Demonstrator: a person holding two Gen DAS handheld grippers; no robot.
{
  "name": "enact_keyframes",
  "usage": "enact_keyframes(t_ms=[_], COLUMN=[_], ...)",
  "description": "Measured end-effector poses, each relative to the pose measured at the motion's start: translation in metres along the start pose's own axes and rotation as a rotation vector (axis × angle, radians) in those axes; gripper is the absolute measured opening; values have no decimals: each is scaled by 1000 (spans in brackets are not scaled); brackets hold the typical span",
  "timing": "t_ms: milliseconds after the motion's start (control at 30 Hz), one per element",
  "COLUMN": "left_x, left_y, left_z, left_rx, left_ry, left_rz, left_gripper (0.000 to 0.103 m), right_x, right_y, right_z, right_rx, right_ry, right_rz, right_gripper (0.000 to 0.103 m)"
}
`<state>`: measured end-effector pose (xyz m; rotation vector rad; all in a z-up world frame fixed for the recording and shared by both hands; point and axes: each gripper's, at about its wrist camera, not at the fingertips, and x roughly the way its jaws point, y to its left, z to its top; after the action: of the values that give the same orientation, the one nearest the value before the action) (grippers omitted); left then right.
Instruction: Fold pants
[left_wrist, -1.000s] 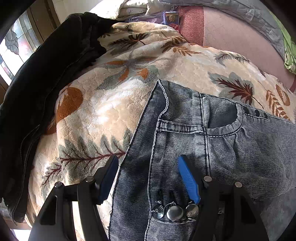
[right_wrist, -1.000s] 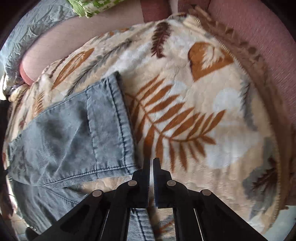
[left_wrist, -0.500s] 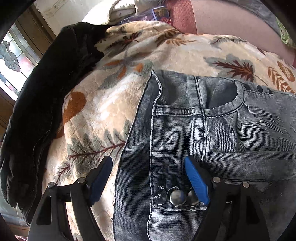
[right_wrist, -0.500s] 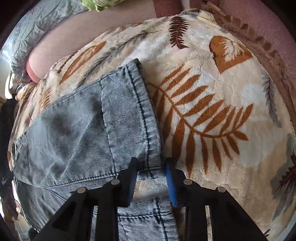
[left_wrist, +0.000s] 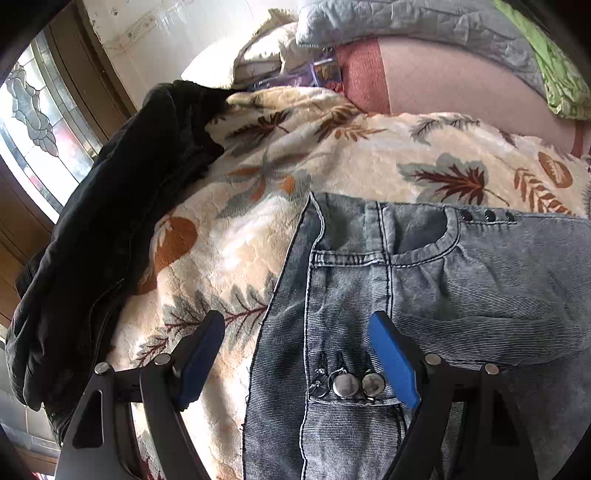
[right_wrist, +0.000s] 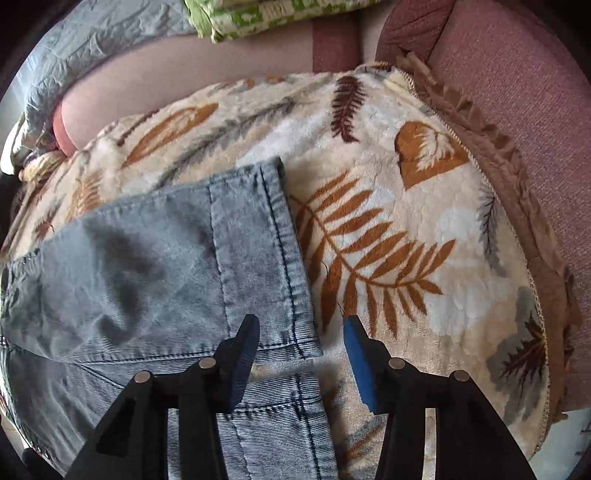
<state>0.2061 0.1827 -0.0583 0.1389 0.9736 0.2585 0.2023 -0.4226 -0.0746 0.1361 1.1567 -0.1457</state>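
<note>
Grey-blue jeans (left_wrist: 461, 295) lie folded on a leaf-patterned blanket (left_wrist: 229, 240). In the left wrist view their waistband, with metal buttons (left_wrist: 345, 384), sits under my left gripper (left_wrist: 295, 321). It hangs open above the waistband's edge and grips nothing. In the right wrist view the leg end of the jeans (right_wrist: 147, 258) rests on top of another layer. My right gripper (right_wrist: 301, 325) hovers over the hem corner. Its jaws are opening and the blue pads stand clear of the cloth.
A black jacket (left_wrist: 110, 221) lies heaped along the blanket's left side, beside a stained-glass window (left_wrist: 33, 122). A pink sofa (right_wrist: 517, 92) rises behind and to the right. A grey quilt (left_wrist: 406, 22) and a green patterned cloth (right_wrist: 258, 14) lie at the back.
My right gripper's jaws went from shut to spread apart over the hem corner. Both grippers lifted back from the jeans. The left jaws widened a little.
</note>
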Motion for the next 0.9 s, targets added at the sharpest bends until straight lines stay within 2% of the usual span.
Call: enact_keyframes(t_ms=[67,133,167,233,267,333,367,433,533,600,700,767,900], left_x=[-8,-2,7,34,35,26,14,-15,-45,-53,-62,-67,-69], left_y=[2,-6,-13,-28,-27,-22,-19,-13,3,18,39,43,28], left_z=[-1,-3,-5,-11,-11,-7,-7,-12,-38,-61,-95,-109,-118], left_rx=[-27,-16,18,93,72,29,16,35,47,29,2,1,44], left_ry=[-11,24,53,148,136,149,115,28,-17,11,41,56,77], left_rz=[-49,-81,-59,21,16,9,-19,-47,-69,-100,-126,-136,-168], left_gripper=[82,82,82,86,86,87,87,87,87,87,87,87,87], right_x=[-11,1,14,50,56,34,19,-10,-38,-45,-51,-54,-67], right_y=[8,21,25,28,27,28,28,30,18,-4,-32,-34,-11], right_z=[0,-1,-3,-10,-13,-14,-16,-24,-53,-77,-117,-131,-136], right_rx=[16,58,64,27,32,75,75,48,52,96,150,113,33], right_ry=[-34,-13,22,124,125,79,55,10,1,24,58,63,46], right_rz=[85,179,186,78,75,117,171,183,218,233,208,166,284], right_gripper=[53,61,62,62,63,62,62,65,73,73,73,73,73])
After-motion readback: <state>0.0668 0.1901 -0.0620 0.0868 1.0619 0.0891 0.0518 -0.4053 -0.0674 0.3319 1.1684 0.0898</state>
